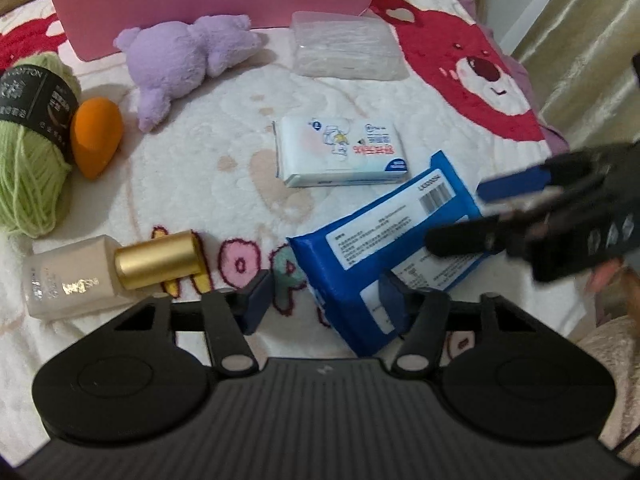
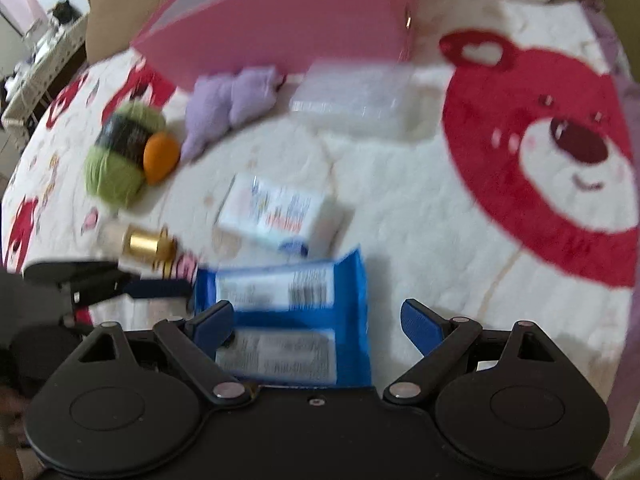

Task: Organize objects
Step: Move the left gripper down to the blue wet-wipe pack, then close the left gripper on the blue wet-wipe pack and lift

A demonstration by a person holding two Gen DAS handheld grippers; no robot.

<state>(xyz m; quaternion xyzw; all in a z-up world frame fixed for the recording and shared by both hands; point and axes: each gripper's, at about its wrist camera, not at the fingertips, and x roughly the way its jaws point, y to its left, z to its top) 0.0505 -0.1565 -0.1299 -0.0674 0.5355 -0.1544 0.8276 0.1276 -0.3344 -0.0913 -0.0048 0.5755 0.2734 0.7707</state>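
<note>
A blue wet-wipe pack (image 1: 384, 256) lies on the white blanket (image 1: 224, 184), also shown in the right wrist view (image 2: 288, 320). My left gripper (image 1: 324, 300) is open, low, with its right finger over the pack's near corner. My right gripper (image 2: 316, 320) is open and astride the pack's near end; in the left wrist view it (image 1: 456, 216) comes in from the right over the pack. A white tissue pack (image 1: 340, 152), a gold-capped bottle (image 1: 108, 272), an orange sponge (image 1: 96, 136), green yarn (image 1: 32, 152) and a purple plush (image 1: 180, 60) lie around.
A pink box (image 1: 216, 0) stands open at the back, behind the plush. A clear plastic packet (image 1: 344, 48) lies to its right. A red bear print (image 1: 472, 72) covers the blanket's right side. A curtain (image 1: 580, 40) hangs at the far right.
</note>
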